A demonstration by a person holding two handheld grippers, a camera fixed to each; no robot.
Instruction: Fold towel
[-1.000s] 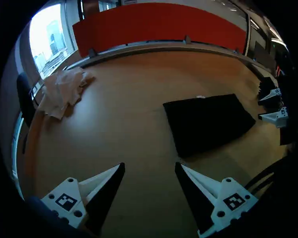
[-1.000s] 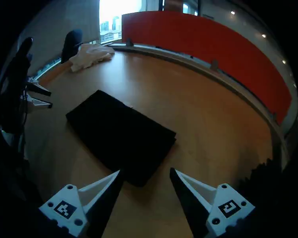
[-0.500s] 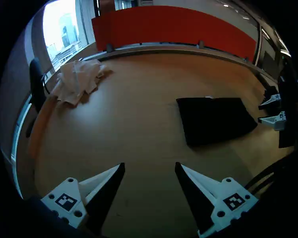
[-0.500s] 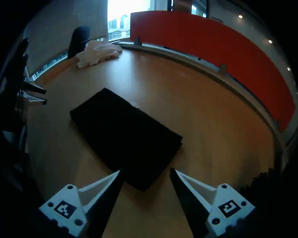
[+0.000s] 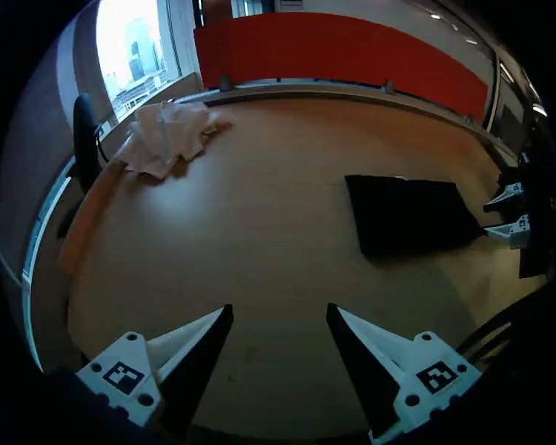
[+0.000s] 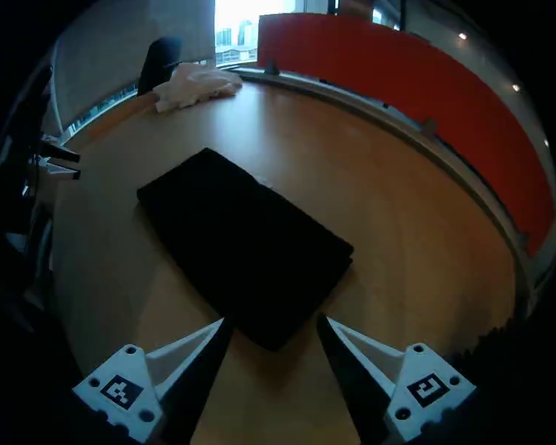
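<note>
Wood table [image 5: 263,185]: window [image 5: 133,55], chair [image 5: 85,141] and pale cloth heap [image 5: 167,133] far left, red partition [image 5: 337,52] behind, black towel [image 6: 241,241] flat at right, its folds lost in darkness; left gripper [image 5: 279,306] wide over bare wood, right gripper [image 6: 270,319] wide, empty, at the towel's near corner.

A wooden table [image 5: 241,222] carries a black towel [image 5: 408,211] (folded flat) and crumpled pale cloths [image 5: 167,133].

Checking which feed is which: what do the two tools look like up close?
The left tool and right tool look alike: two white, wedge-shaped fingers tapering to points, with black inner faces. Each finger's base carries a square black-and-white marker and small dark holes.
</note>
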